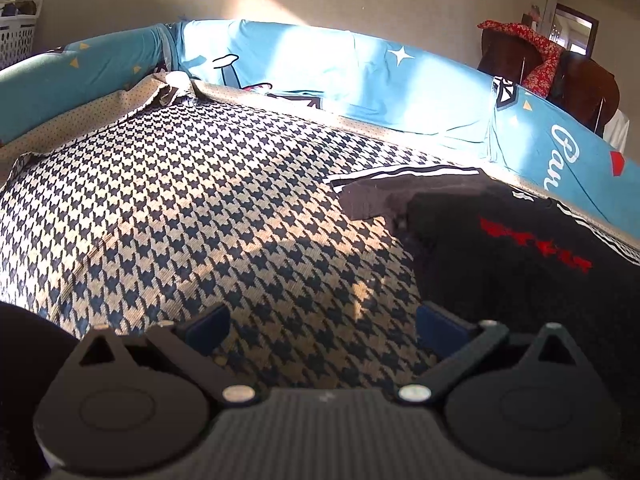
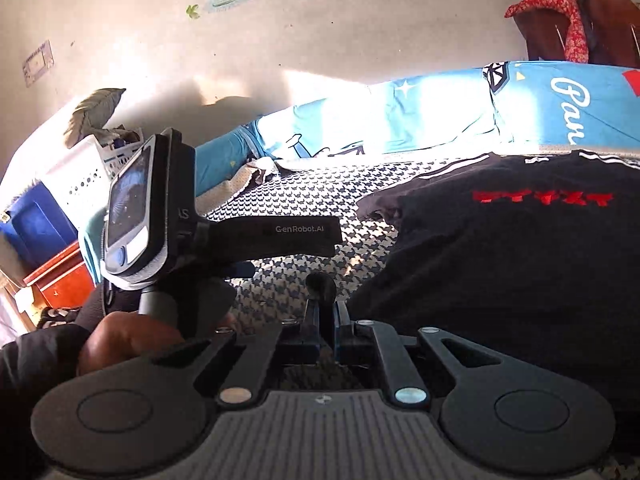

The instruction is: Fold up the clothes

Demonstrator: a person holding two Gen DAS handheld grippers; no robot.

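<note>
Your left gripper (image 1: 322,326): one, jaws spread wide apart, nothing between them, hovering over the houndstooth cover (image 1: 180,208). Your right gripper (image 2: 325,320): one, jaws drawn together; dark material sits between the tips, but whether it is cloth you cannot tell.

Garments: one, a black garment (image 1: 500,248) with red lettering and white stripes along its far edge. It lies flat on the cover, ahead and to the right of your left gripper, its near edge just beside the right finger. From your right gripper it spreads ahead and to the right.

Blue printed sheet (image 1: 360,92): one, banked beyond the garment. Laundry baskets (image 2: 100,160): one, far left. Hands (image 2: 120,340): one, gripping the left handle.
</note>
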